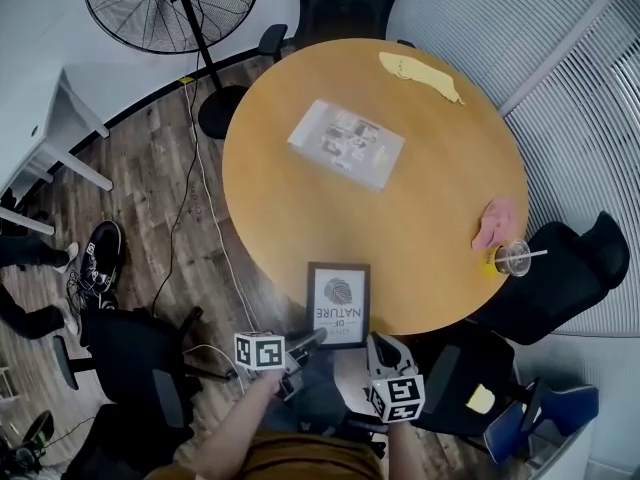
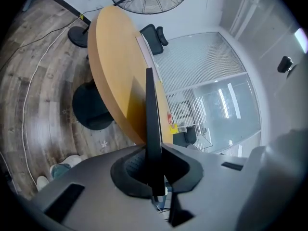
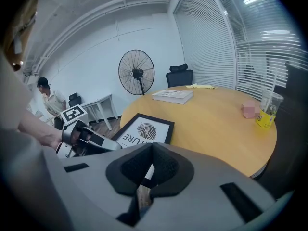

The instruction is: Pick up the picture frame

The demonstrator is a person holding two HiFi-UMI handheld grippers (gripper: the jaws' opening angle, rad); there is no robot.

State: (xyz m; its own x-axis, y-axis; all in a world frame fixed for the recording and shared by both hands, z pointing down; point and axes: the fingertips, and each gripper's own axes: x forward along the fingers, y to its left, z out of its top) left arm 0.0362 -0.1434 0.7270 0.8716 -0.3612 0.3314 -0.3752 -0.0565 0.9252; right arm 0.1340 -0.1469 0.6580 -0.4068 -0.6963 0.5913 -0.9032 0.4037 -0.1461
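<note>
cut off: fan (image 1: 170, 13) top; hidden: picture frame (image 1: 338, 303) near-left corner; too small: book (image 1: 346, 143) cover print

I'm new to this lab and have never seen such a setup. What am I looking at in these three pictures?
No robot here: a person holds a gripper in each hand. One picture comes from a camera on the person's head, looking down; the other two cameras ride on the grippers, looking along their jaws. On the round table are a picture frame, a book, a yellow item, something pink and a cup with a straw. The left gripper is shut on the picture frame's near edge. The right gripper sits beside it, jaws together, holding nothing.
</note>
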